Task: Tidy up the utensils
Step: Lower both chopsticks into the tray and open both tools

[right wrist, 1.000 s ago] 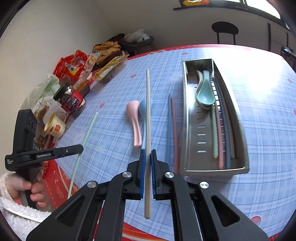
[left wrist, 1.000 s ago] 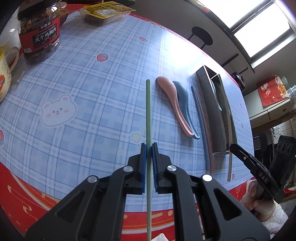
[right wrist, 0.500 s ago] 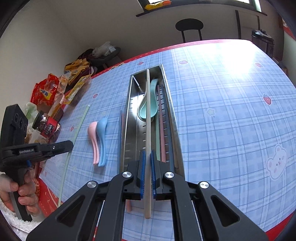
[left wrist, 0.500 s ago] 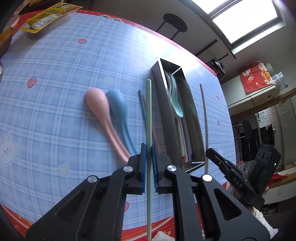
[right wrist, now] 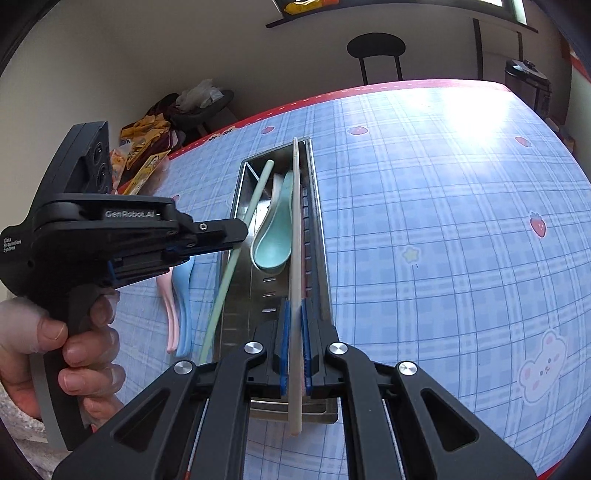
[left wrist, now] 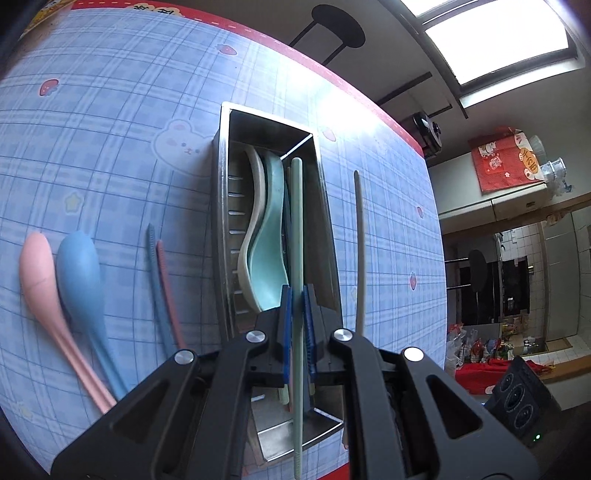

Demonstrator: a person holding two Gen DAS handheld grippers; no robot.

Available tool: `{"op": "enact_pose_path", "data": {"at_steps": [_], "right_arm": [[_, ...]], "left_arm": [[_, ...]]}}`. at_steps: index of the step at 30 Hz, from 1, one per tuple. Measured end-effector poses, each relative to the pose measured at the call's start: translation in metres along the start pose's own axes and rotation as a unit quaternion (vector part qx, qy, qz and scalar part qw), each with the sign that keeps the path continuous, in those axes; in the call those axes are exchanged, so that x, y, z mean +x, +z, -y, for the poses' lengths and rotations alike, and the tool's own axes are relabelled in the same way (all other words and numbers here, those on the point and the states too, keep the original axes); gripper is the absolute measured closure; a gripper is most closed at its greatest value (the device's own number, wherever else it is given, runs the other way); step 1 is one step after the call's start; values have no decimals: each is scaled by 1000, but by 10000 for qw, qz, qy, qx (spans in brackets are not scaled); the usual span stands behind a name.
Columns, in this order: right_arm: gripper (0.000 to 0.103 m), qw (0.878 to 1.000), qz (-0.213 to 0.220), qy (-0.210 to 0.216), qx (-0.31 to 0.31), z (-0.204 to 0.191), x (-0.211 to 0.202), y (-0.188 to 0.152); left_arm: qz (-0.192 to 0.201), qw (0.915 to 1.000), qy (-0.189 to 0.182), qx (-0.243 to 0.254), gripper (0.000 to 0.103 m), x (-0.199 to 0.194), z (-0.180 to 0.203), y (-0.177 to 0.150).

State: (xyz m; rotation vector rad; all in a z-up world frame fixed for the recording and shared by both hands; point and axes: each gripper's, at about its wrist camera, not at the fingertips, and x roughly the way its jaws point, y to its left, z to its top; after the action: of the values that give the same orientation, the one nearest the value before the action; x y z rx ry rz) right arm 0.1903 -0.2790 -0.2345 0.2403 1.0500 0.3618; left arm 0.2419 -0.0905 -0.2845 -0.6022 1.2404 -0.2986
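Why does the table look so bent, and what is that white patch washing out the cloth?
Both views use fisheye lenses, so the checked tablecloth curves toward the edges. In the right wrist view, window light glares on the tablecloth at upper right. In the left wrist view the same glare sits past the metal tray, and the skylight is blown out white.
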Motion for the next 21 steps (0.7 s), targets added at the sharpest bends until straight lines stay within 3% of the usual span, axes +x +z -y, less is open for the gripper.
{"op": "enact_pose_path", "data": {"at_steps": [10,21], "right_arm": [[96,9997,-236,-59,75,2,19,10],[96,9994,-304,-45,139,4,29,17]], "left_arm": [[-167,9995,70,-246,93,36,4,15],[-273,9995,53,-136,94,57,14,25]]}}
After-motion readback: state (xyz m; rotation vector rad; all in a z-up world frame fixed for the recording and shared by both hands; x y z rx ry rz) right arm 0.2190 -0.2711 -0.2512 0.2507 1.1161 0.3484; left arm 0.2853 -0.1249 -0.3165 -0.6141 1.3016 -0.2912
